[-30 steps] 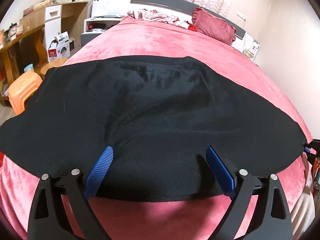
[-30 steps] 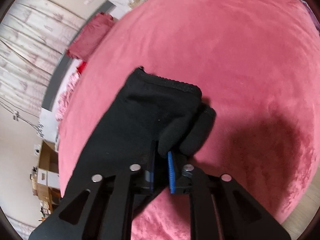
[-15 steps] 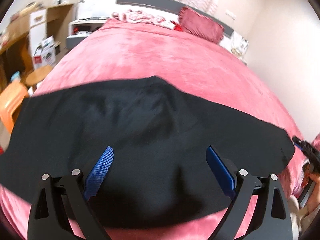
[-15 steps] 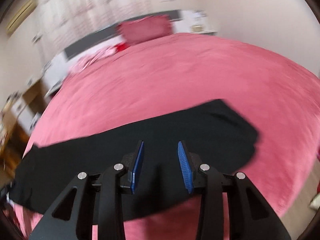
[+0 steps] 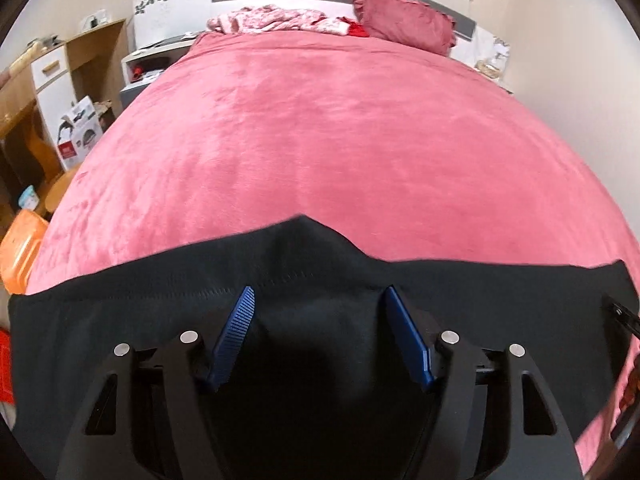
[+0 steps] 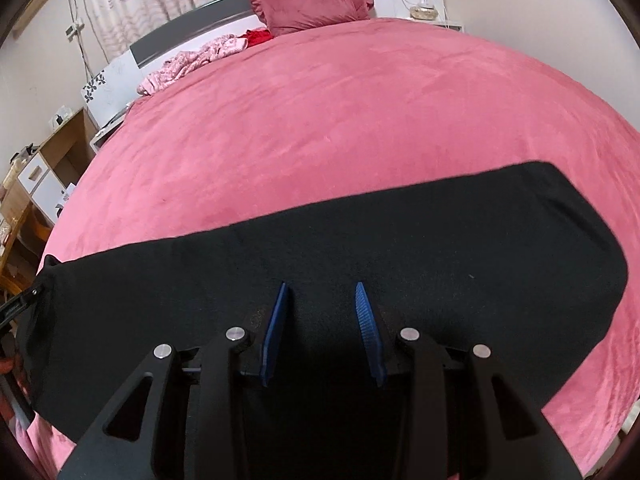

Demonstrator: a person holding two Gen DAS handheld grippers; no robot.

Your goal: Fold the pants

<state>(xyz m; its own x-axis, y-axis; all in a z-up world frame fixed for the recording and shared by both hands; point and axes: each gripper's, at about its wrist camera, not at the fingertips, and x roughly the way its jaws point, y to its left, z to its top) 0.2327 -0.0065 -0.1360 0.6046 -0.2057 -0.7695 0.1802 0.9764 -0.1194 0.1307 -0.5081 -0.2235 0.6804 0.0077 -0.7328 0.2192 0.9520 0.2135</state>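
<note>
The black pants (image 5: 132, 320) lie flat in a long band across the near edge of the pink bed (image 5: 320, 128). In the right wrist view the pants (image 6: 460, 240) stretch from the left edge to a rounded end at the right. My left gripper (image 5: 318, 294) is open and empty, its blue fingers over the pants' middle. My right gripper (image 6: 322, 288) is open and empty, hovering over the pants. The tip of the right gripper shows at the right edge of the left wrist view (image 5: 622, 314).
A dark red pillow (image 5: 404, 16) and crumpled pink clothes (image 5: 276, 20) lie at the headboard. A wooden desk and shelves (image 5: 48, 80), a box (image 5: 78, 132) and an orange stool (image 5: 20, 252) stand left of the bed. A nightstand (image 6: 432, 8) is at the far right.
My right gripper let go of the bunched pants end and opened. Both grippers drew back toward the near edge. The pants now lie in a flatter, narrower band.
</note>
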